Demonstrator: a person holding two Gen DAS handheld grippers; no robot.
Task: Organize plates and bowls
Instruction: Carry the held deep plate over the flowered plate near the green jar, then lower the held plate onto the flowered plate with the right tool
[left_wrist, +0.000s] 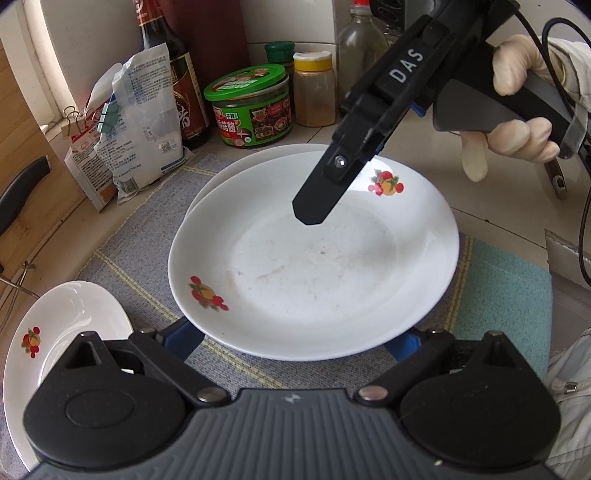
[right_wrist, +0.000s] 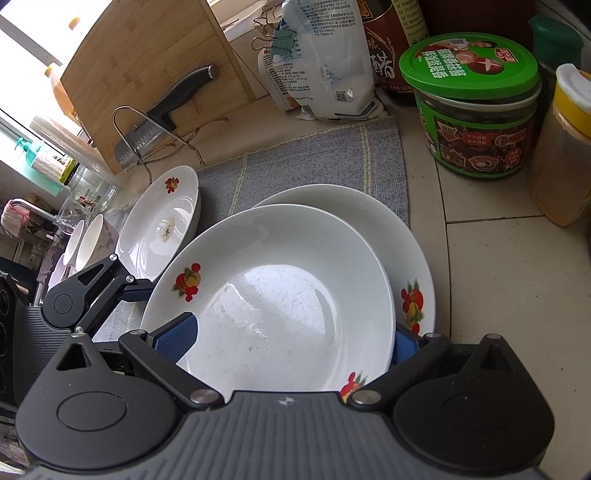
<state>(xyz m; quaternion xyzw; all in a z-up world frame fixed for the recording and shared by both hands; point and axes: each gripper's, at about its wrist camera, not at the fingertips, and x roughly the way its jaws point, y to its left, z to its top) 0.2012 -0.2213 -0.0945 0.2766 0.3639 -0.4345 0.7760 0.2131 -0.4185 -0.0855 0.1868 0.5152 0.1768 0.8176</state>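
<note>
A white plate with fruit decals (left_wrist: 314, 266) (right_wrist: 280, 280) lies on a second, similar plate (left_wrist: 236, 166) (right_wrist: 391, 225), shifted off its centre, on a grey-blue mat (left_wrist: 147, 229). My left gripper (left_wrist: 291, 341) is open. Its blue pads (left_wrist: 183, 341) are spread wide, and the top plate's near rim covers their tips. My right gripper (right_wrist: 290, 343) is open too, with the same plate filling the space between its spread pads (right_wrist: 177, 339). In the left wrist view, a gloved hand (left_wrist: 517, 140) holds the right gripper, and one of its fingers (left_wrist: 317, 199) hangs over the plate's far side.
A third decal plate (left_wrist: 55, 350) (right_wrist: 162, 221) sits to the left, with bowls (right_wrist: 88, 240) beyond it. Behind the plates stand a green-lidded jar (left_wrist: 251, 107) (right_wrist: 476, 107), a yellow-capped spice jar (left_wrist: 314, 88), a dark bottle (left_wrist: 177, 74) and a clipped bag (left_wrist: 140, 122). A cutting board (right_wrist: 147, 62) and a knife (right_wrist: 166, 110) stand at the left.
</note>
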